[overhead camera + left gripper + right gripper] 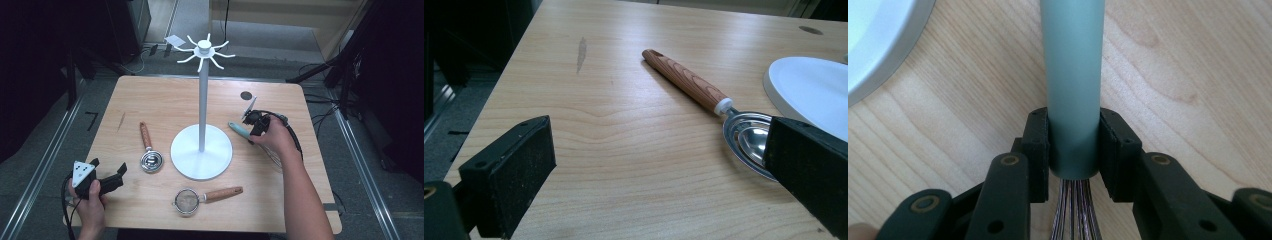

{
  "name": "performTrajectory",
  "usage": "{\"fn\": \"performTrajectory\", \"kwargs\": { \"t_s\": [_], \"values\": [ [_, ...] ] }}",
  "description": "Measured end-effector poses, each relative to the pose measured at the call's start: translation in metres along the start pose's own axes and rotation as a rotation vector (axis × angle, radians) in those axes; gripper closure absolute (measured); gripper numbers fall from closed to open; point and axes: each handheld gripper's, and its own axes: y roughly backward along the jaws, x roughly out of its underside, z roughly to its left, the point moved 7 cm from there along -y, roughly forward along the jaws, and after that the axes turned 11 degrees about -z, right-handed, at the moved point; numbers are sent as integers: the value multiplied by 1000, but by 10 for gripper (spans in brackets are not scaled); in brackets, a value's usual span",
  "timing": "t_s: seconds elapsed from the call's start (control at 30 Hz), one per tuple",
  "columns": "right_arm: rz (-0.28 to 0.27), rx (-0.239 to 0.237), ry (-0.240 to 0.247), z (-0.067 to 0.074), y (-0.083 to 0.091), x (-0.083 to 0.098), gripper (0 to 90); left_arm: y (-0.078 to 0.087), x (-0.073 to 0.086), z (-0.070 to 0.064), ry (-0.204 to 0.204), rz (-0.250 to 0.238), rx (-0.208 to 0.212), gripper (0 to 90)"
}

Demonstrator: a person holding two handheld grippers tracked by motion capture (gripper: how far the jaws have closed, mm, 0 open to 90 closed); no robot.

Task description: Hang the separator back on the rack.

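Observation:
A whisk with a grey-green handle (239, 130) lies on the wooden table (150, 100), right of the white stand. My right gripper (256, 126) is shut on that handle. In the right gripper view the jaws clamp the handle (1072, 75) near its lower end, and the thin wires (1073, 212) run down between the gripper (1073, 150) arms. My left gripper (107, 169) hovers over the table's front left corner, open with nothing between the jaws. In the left gripper view the gripper (664, 170) faces a metal scoop with a wooden handle (686, 80).
A white hook stand (202, 100) rises from a round base (201, 152) at the table's middle. The wooden-handled scoop (150, 159) lies left of the base. A small mesh strainer (187, 201) with a wooden handle lies in front of it. A dark round hole (245, 95) marks the far right.

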Motion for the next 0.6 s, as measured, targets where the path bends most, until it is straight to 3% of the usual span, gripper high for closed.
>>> {"fn": "performTrajectory", "kwargs": {
  "t_s": [0.1,0.27,0.43,0.5,0.53,0.6],
  "values": [
    [22,7,1,2,0,-1,709,1,0,2,16,0,0,5],
    [12,19,-4,4,1,1,711,1,0,2,15,0,2,5],
    [-40,24,-25,12,8,5,711,0,0,1,9,-1,1,5],
    [-68,50,-32,12,13,8,711,0,0,1,8,1,-1,5],
    [-111,60,-49,11,19,11,711,0,0,2,9,1,-1,5],
    [-139,62,-69,11,23,12,711,0,0,3,19,2,-7,5]
  ]
}}
